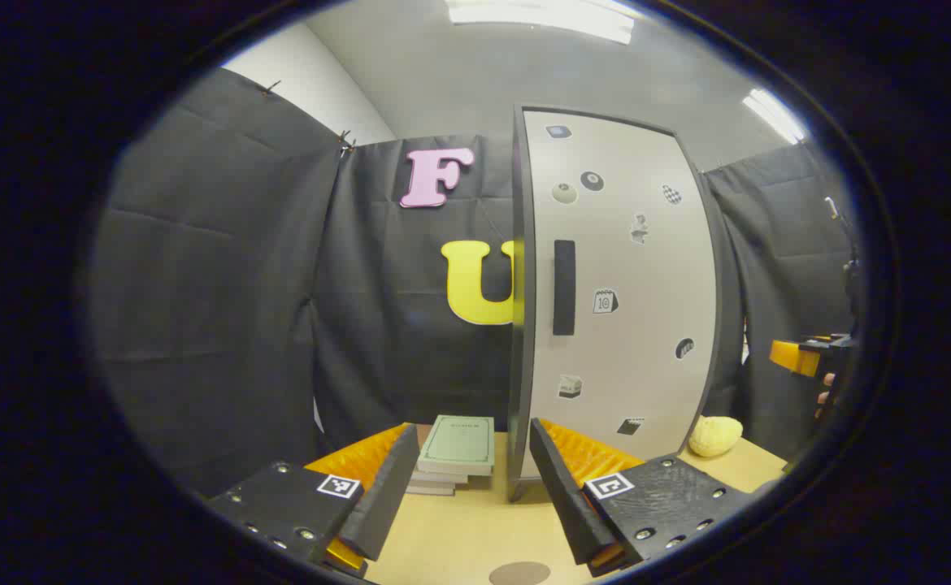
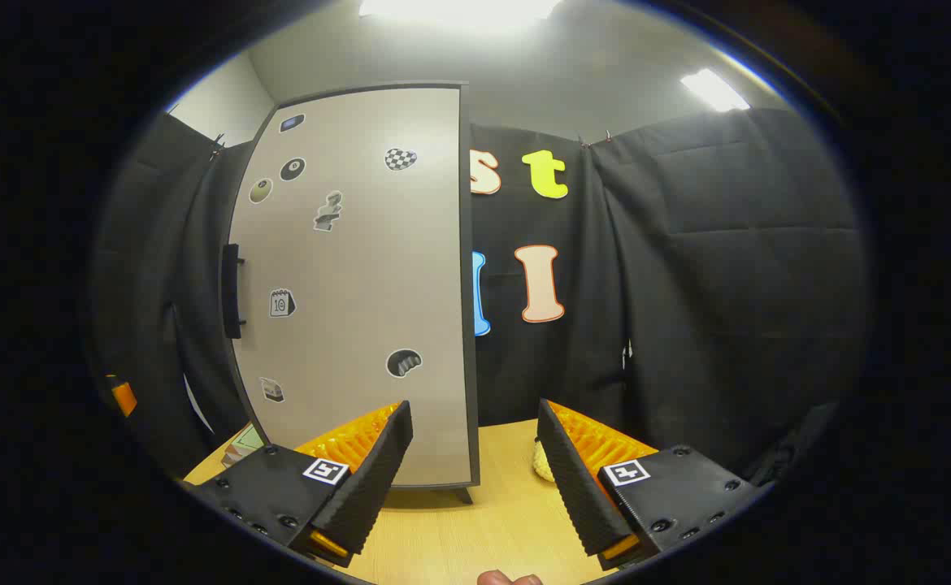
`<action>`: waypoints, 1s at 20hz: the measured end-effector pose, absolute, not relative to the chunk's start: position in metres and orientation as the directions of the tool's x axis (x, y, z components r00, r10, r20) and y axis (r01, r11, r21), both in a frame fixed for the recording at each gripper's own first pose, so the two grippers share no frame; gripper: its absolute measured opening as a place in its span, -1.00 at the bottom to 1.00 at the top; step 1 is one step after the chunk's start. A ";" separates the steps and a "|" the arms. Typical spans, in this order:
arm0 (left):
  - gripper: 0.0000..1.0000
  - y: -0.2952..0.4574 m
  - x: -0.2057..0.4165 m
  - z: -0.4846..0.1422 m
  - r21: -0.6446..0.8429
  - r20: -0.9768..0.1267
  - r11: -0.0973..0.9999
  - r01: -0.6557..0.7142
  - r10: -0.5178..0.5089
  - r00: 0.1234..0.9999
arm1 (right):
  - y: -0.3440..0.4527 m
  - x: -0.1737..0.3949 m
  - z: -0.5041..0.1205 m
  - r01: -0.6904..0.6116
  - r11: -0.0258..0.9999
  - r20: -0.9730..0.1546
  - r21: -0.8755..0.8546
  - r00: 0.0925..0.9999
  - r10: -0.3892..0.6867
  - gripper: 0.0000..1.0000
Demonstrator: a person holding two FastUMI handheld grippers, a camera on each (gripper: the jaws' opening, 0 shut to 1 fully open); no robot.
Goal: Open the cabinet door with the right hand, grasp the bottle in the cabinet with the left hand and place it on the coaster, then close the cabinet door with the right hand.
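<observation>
Cabinet door (image 1: 622, 292) comes first, because the bottle you are after is behind it and cannot be seen; the door stands closed on the tall pale cabinet at the back of the bench (image 1: 459, 536). Judge the bottle only once the door is open: whether it is glass or plastic, full or empty, cannot be told yet.

The door looks like a flat, stiff panel dotted with small stickers, and it should swing without flexing. Its one place to take hold is the dark vertical handle (image 1: 564, 287), a narrow bar near the door's left edge in the left gripper view; in the right gripper view the same handle (image 2: 232, 290) stands proud of the far left edge. A bar that slim and smooth could slip, so close squarely across it and pull steadily outward rather than tugging.

Your right hand-held gripper (image 2: 474, 463) has its fingers spread apart, holding nothing, and faces the door's hinge side rather than the handle. Your left hand-held gripper (image 1: 467, 479) is likewise spread wide and empty, low over the bench.

A dark round coaster (image 1: 519, 574) lies on the bench just ahead of the left fingers. A stack of notebooks (image 1: 455, 453) sits beside the cabinet's left corner, and a pale yellow lumpy object (image 1: 715, 435) rests on the bench to the cabinet's right.
</observation>
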State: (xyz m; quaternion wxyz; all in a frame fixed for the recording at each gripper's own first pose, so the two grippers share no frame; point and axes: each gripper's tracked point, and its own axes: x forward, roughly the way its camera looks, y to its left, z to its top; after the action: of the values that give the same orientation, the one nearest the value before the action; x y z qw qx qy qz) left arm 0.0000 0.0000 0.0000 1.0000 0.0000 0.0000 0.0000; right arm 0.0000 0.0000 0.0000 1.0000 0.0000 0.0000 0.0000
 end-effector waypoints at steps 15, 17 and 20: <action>0.66 -0.006 -0.016 -0.001 -0.023 0.039 0.998 0.065 -0.064 0.997 | 0.025 -0.019 0.014 -0.039 0.999 0.032 0.016 0.999 0.038 0.96; 0.66 -0.001 -0.017 -0.001 -0.027 0.045 0.998 0.052 -0.051 0.998 | 0.028 -0.018 0.019 -0.046 0.999 0.041 0.011 0.998 0.046 0.96; 0.65 0.000 -0.016 -0.006 -0.049 0.042 0.998 0.044 -0.042 0.998 | 0.035 -0.013 0.027 -0.057 0.998 0.040 0.007 0.998 0.056 0.94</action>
State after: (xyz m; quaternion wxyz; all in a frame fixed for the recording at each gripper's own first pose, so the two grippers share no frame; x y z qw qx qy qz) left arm -0.0158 0.0002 -0.0056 0.9992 -0.0251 -0.0205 -0.0217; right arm -0.0127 0.0348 0.0271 0.9994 0.0038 -0.0199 0.0282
